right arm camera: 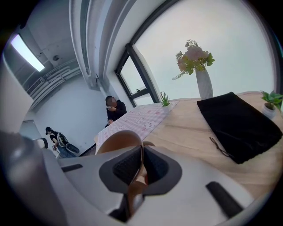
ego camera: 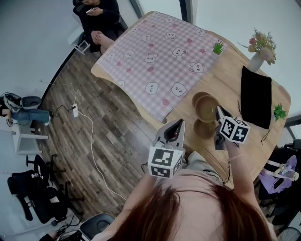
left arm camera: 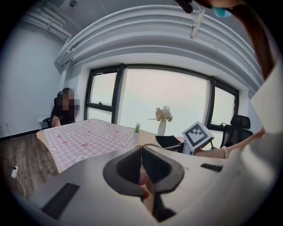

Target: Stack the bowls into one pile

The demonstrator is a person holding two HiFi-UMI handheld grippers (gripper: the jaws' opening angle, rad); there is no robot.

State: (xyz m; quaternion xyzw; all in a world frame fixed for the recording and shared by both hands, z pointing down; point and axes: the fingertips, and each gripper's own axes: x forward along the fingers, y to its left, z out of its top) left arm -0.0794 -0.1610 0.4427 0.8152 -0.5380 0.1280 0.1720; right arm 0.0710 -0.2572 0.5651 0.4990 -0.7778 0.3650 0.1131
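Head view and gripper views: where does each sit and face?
Head view: on the person's head, steeply down at the table; hair, left gripper and right gripper show.
Left gripper view: along its shut jaws, toward the windows.
Right gripper view: along jaws shut on a bowl, toward the vase.
All share the checked cloth.

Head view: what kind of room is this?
Probably an office or meeting room. There is a black office chair, tall windows along one wall, and a long wooden table on a wood floor, with a person seated at its far end.
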